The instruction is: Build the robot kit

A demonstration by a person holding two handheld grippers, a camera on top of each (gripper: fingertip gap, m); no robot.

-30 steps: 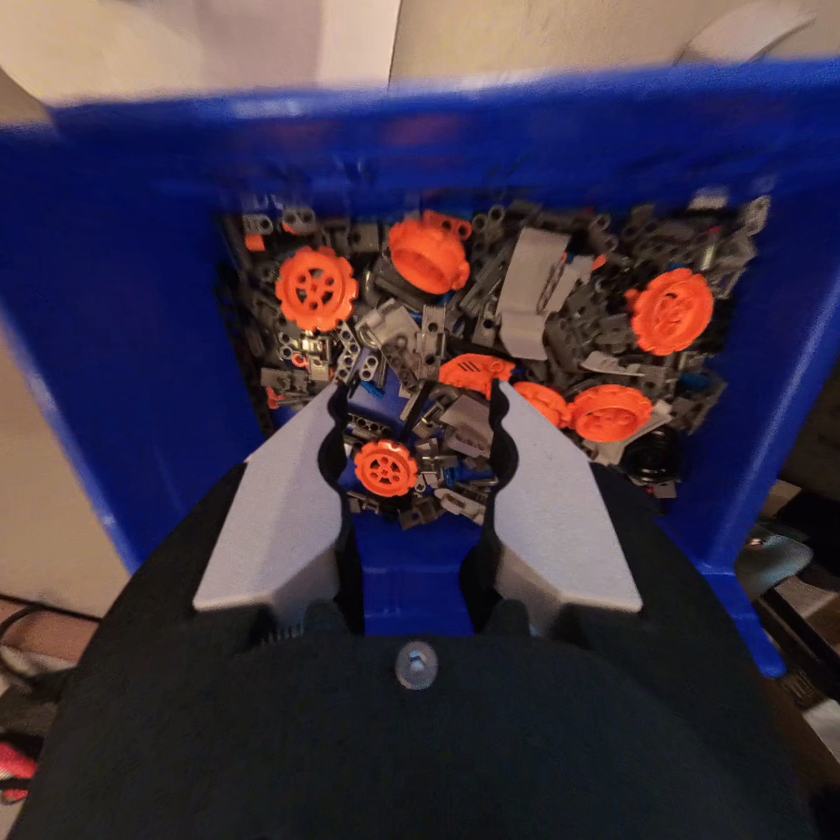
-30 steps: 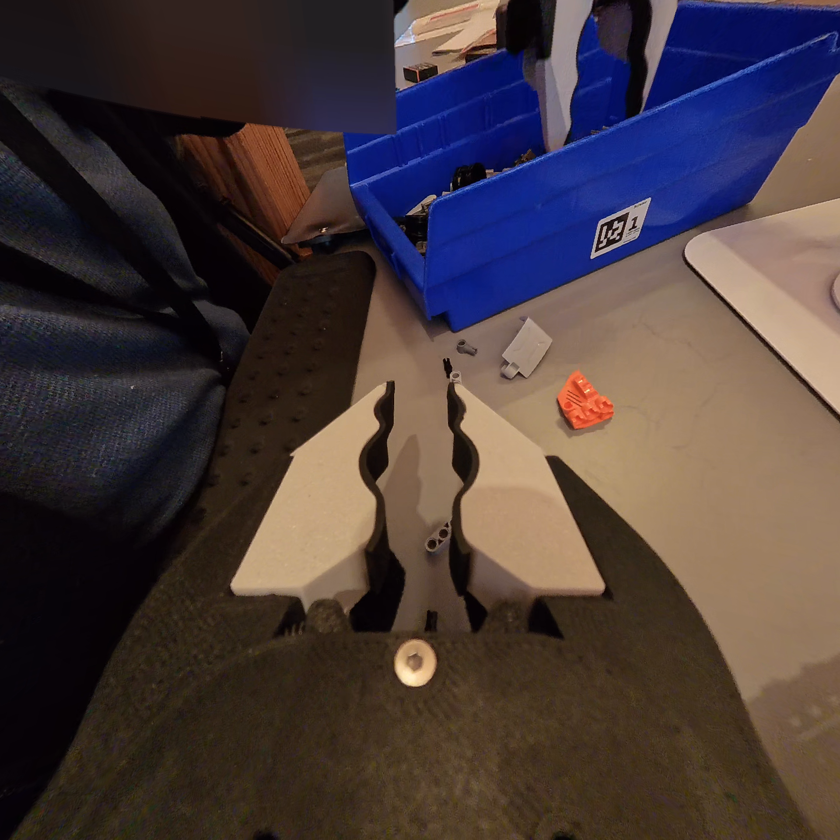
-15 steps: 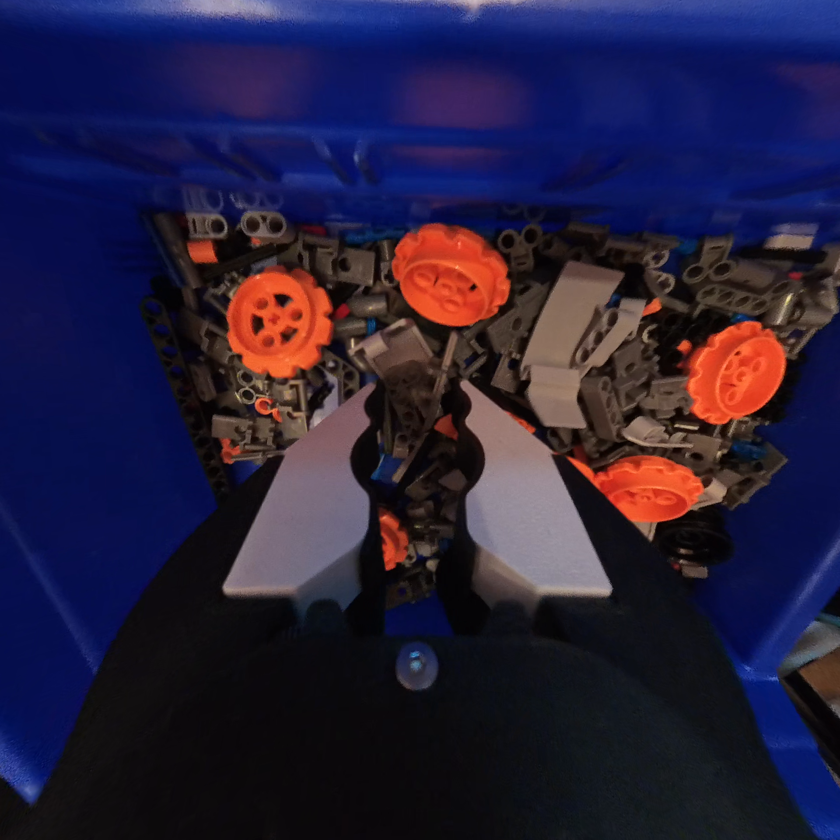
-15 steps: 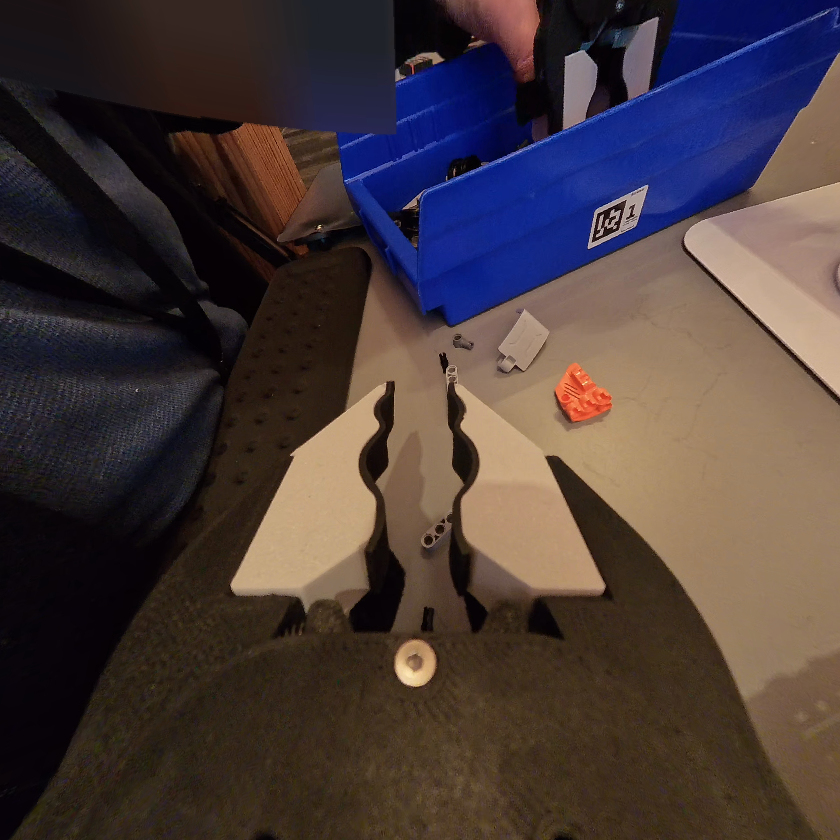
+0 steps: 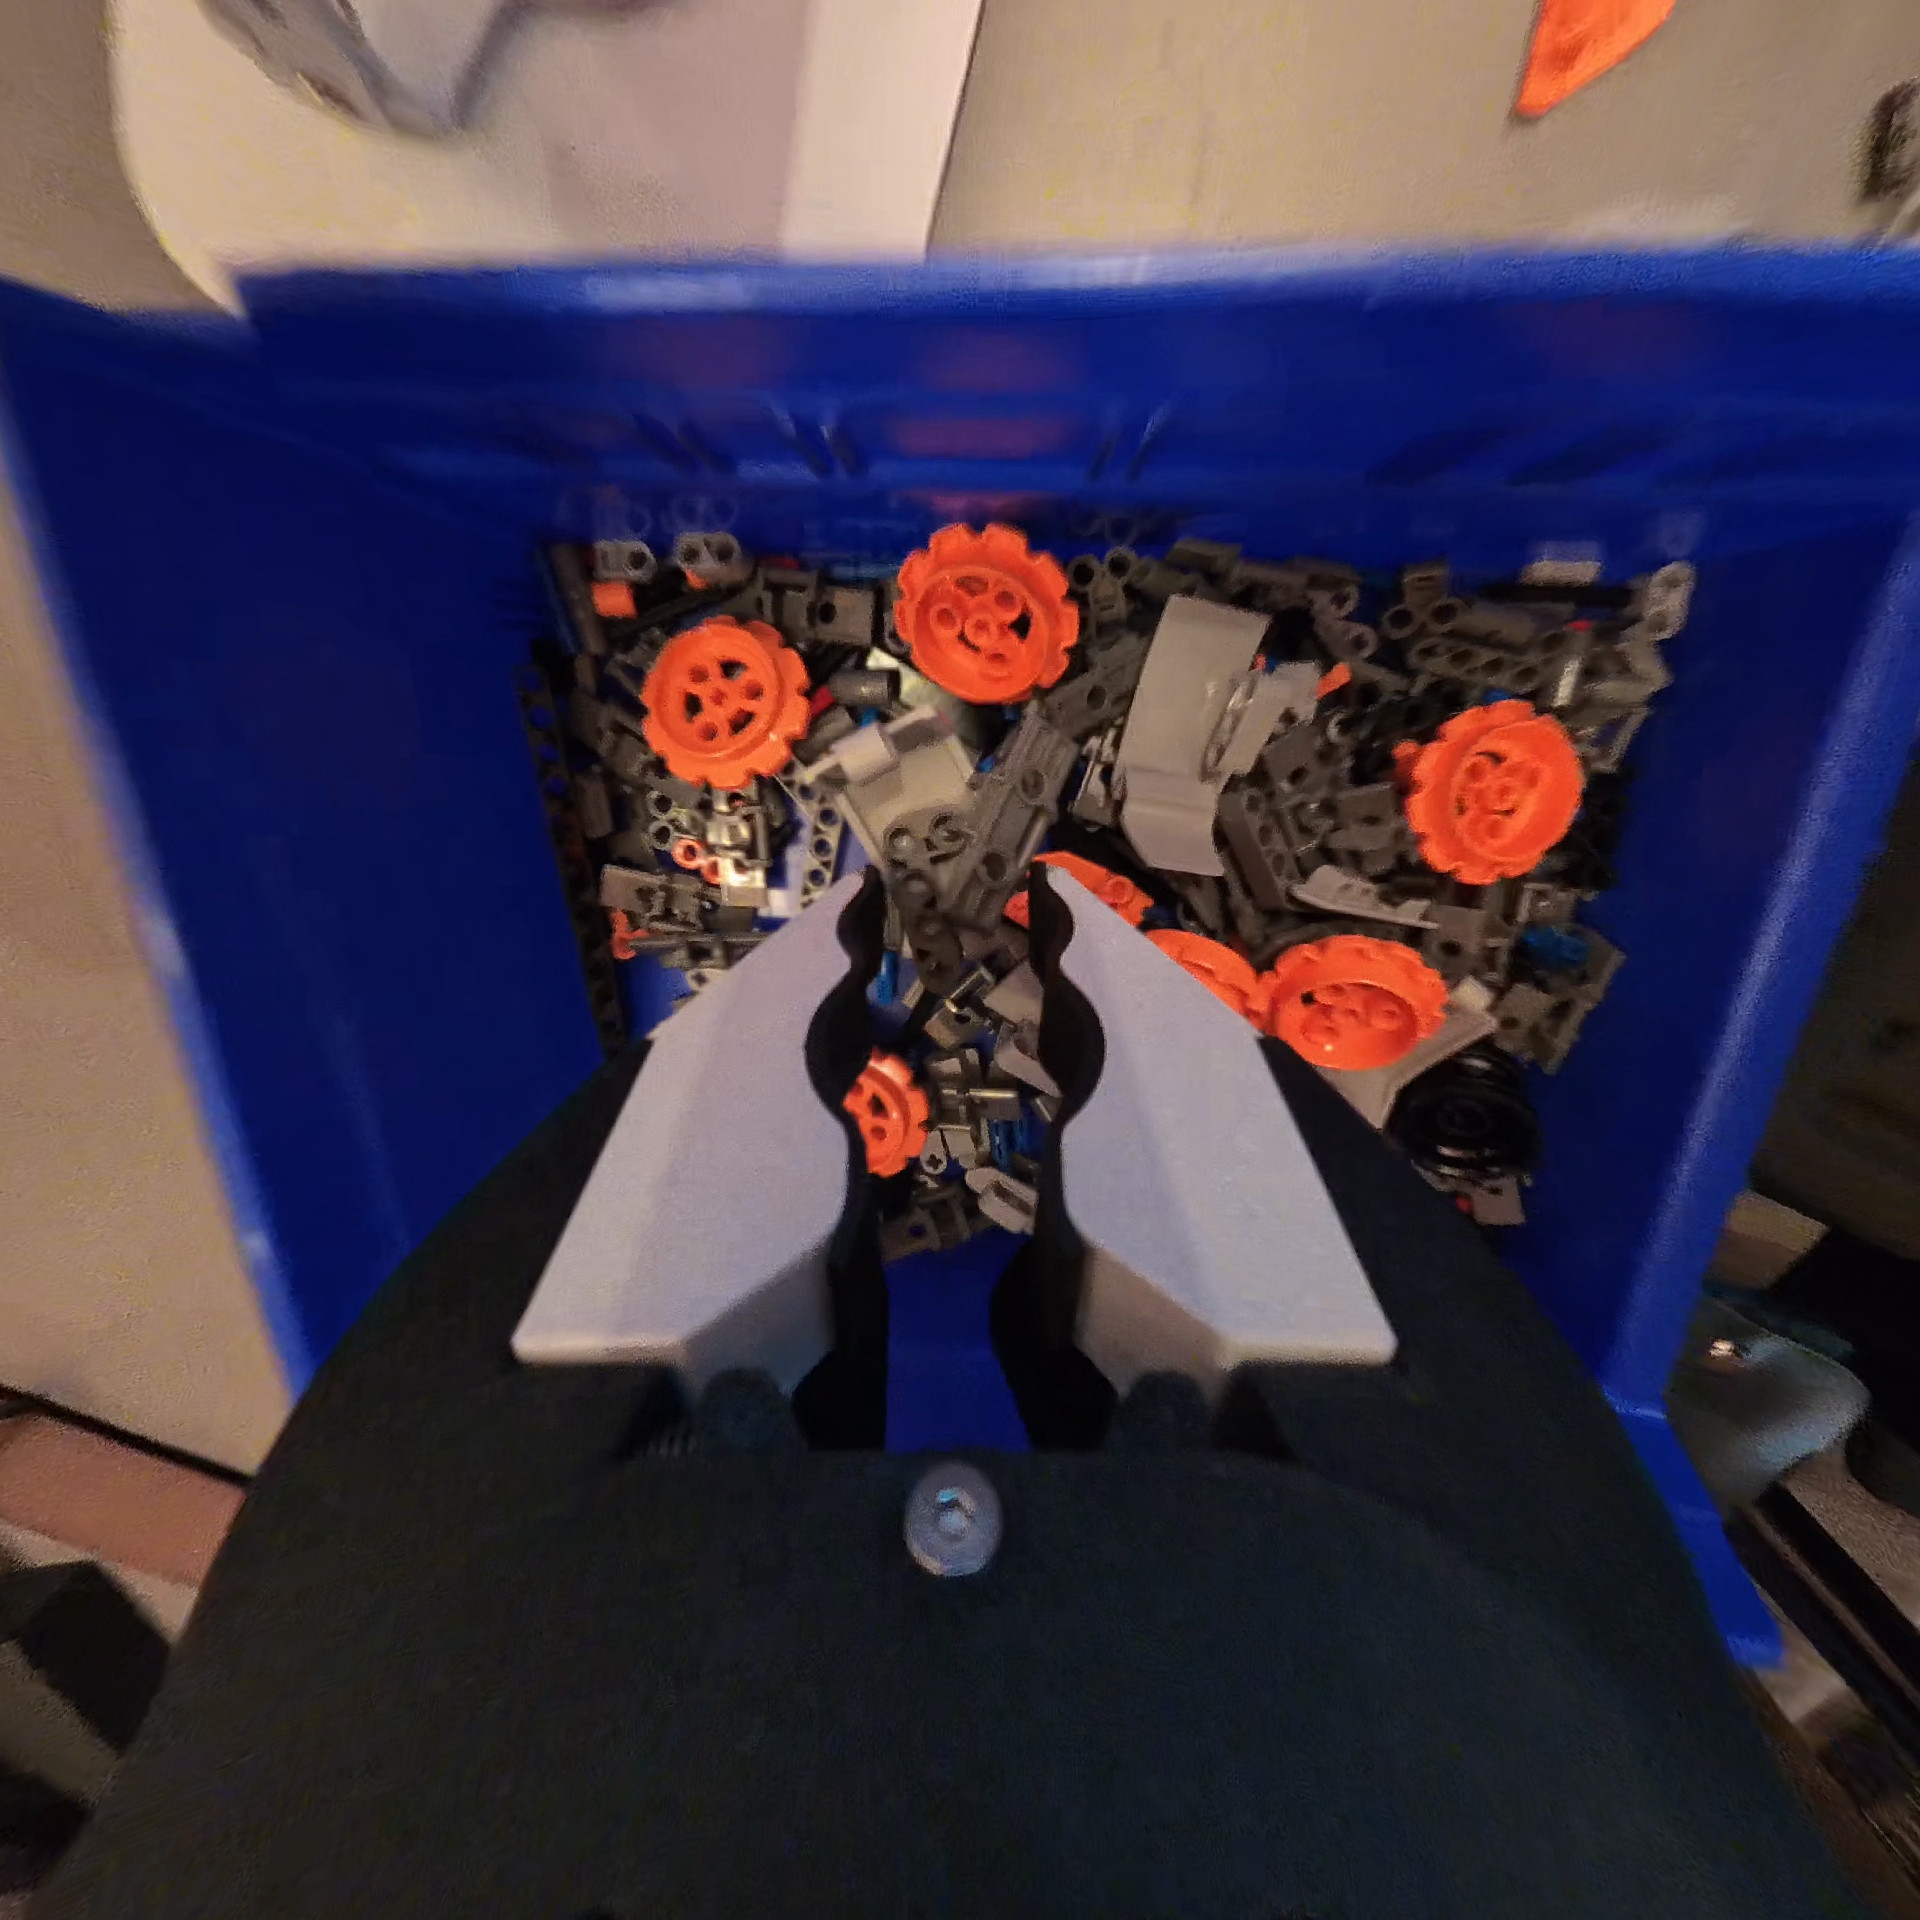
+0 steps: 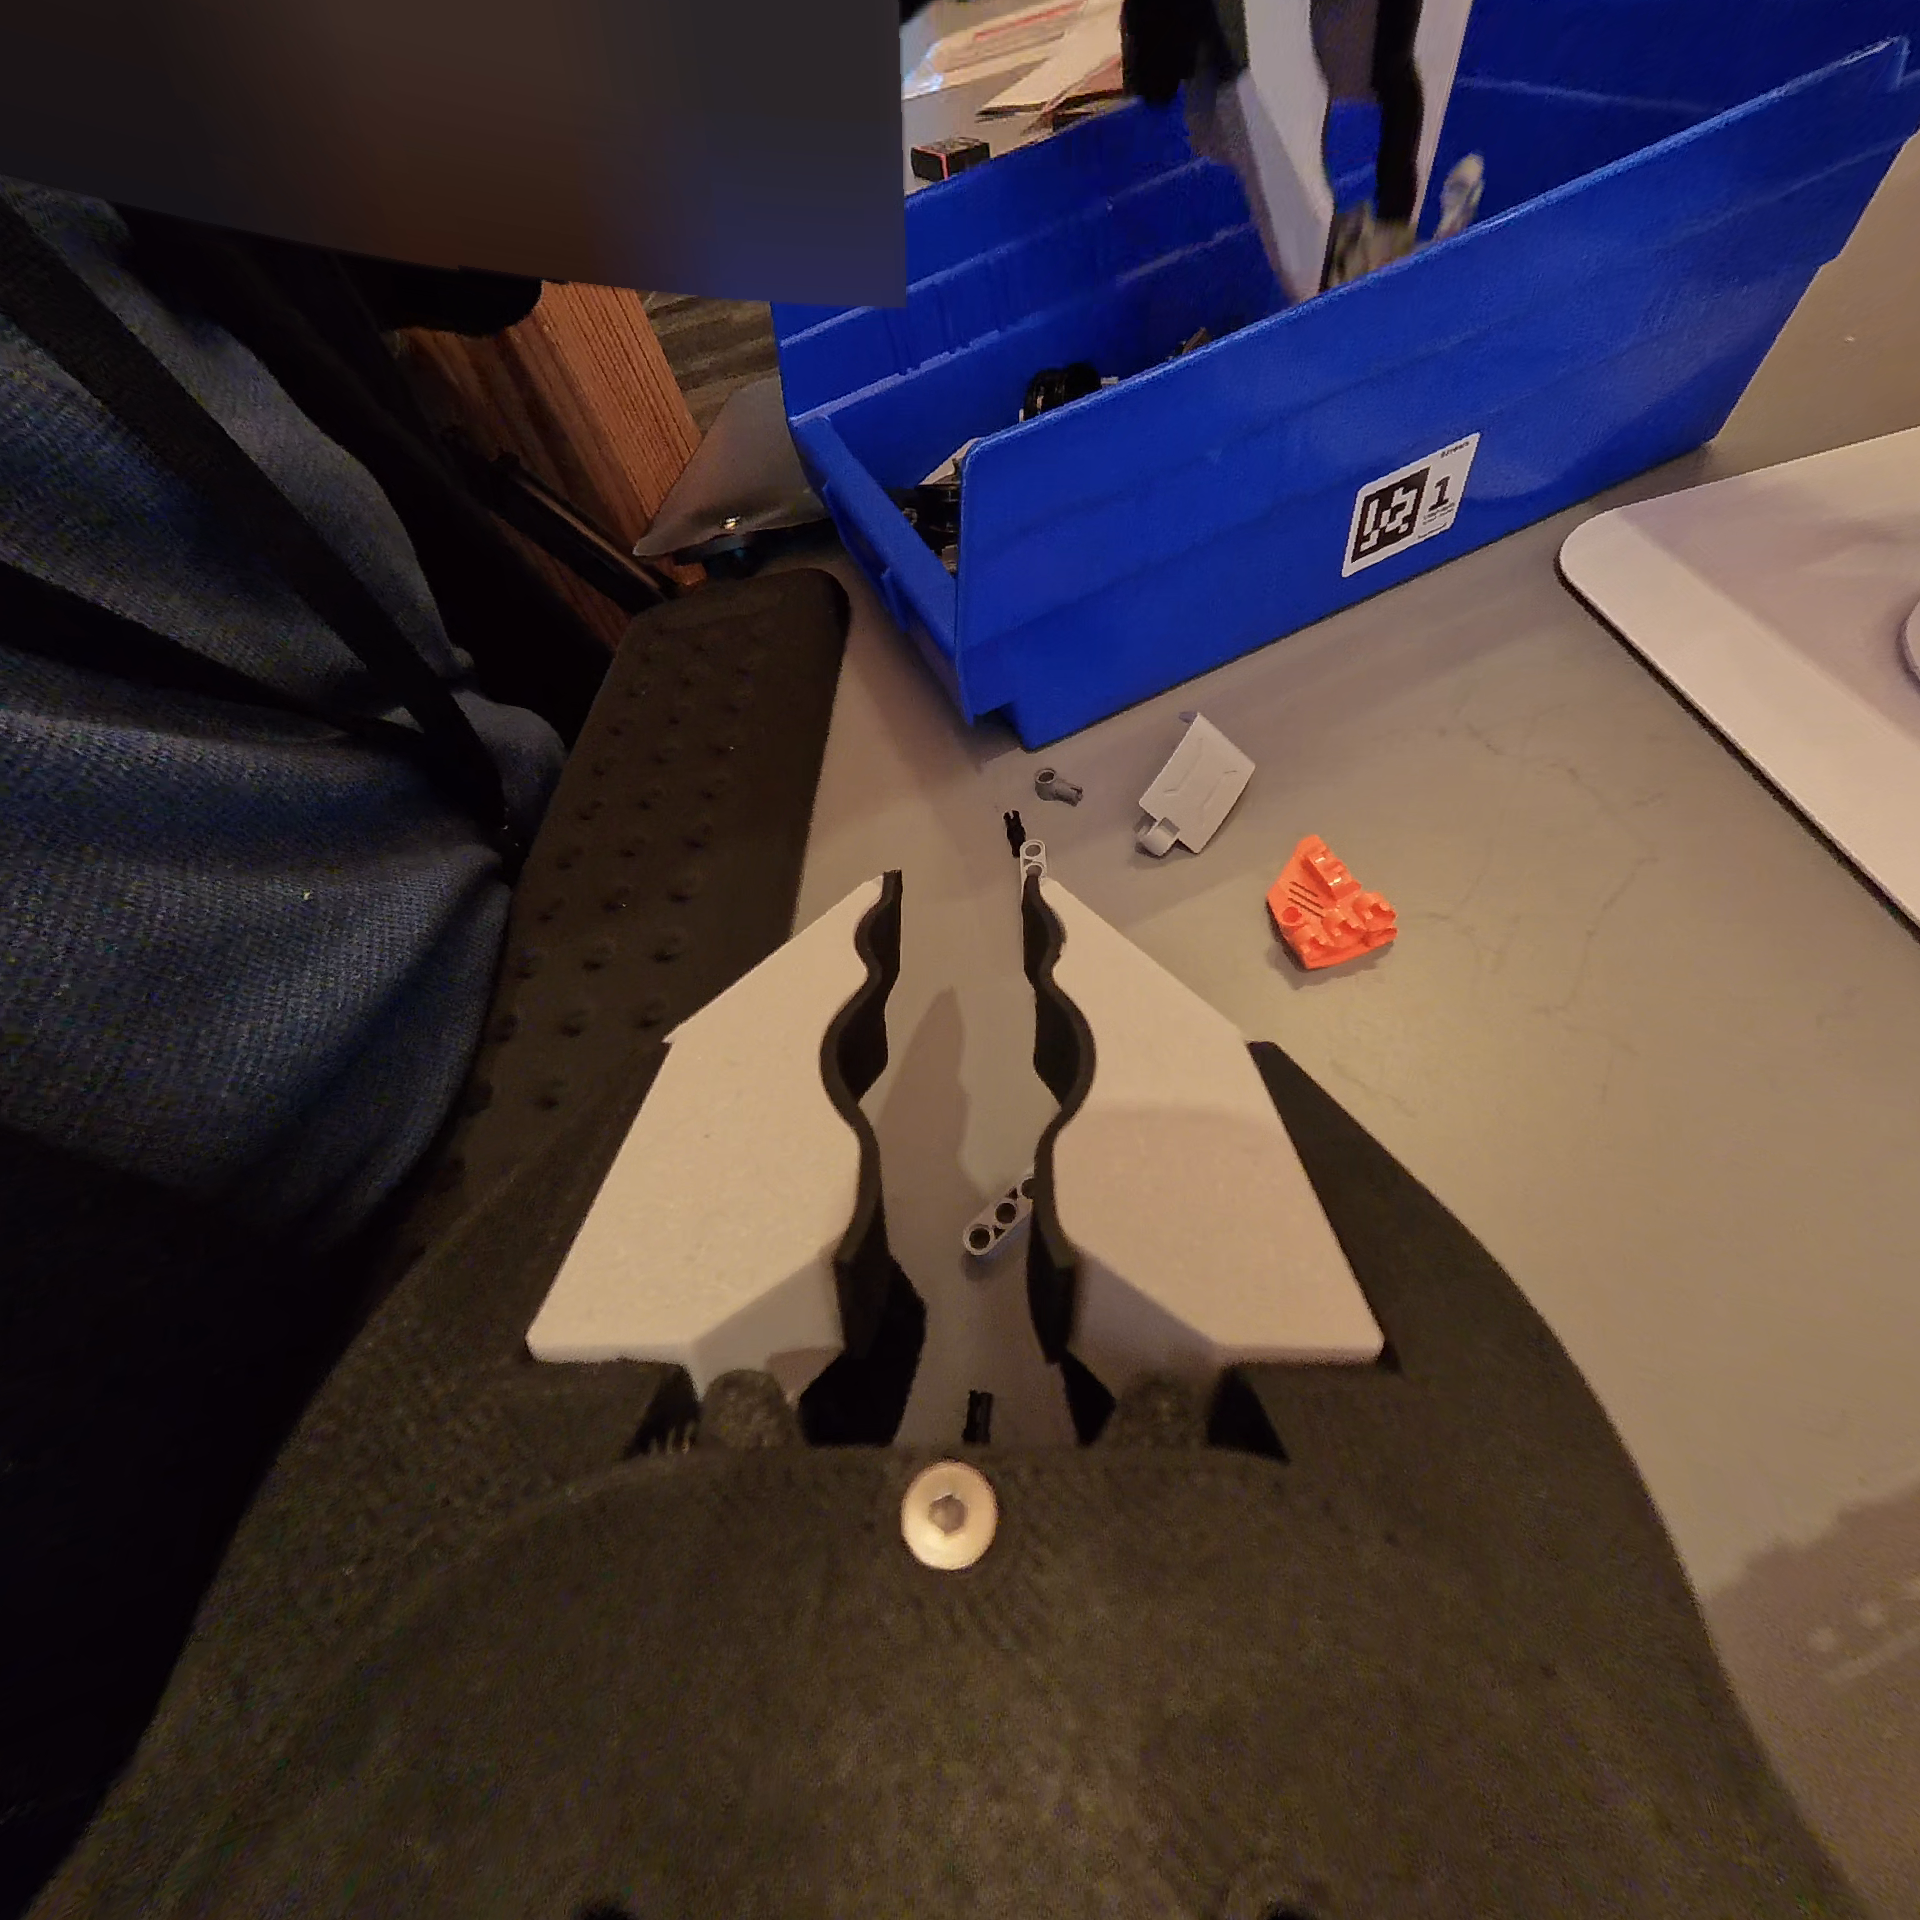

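My left gripper point(image 5: 954, 878) hangs over a blue bin point(image 5: 312, 727) full of dark grey building pieces and orange toothed wheels point(image 5: 985, 613). Its jaws are narrowed on a dark grey piece point(image 5: 977, 821) that sticks out past the tips. In the right wrist view the left gripper point(image 6: 1351, 249) is blurred above the bin point(image 6: 1195, 520) with something grey at its tips. My right gripper point(image 6: 961, 883) is open and empty, low over the grey table. A small light grey beam point(image 6: 1003, 1216) lies on the table between its fingers.
Loose on the table in front of the bin lie an orange piece point(image 6: 1330, 904), a light grey panel point(image 6: 1195, 784), a small grey pin point(image 6: 1058, 788) and a black pin point(image 6: 1013, 828). A white board point(image 6: 1766, 623) is at right. A black studded pad point(image 6: 675, 831) and a person's blue garment point(image 6: 208, 831) are at left. Across from one pair of fingers to the other is roughly 25 centimetres. The orange piece point(image 6: 1330, 904) lies around 9 centimetres away from my right fingertips.
My left gripper went down into the bin, closed on a dark grey piece among the parts, then rose back above the bin. My right gripper has barely moved.
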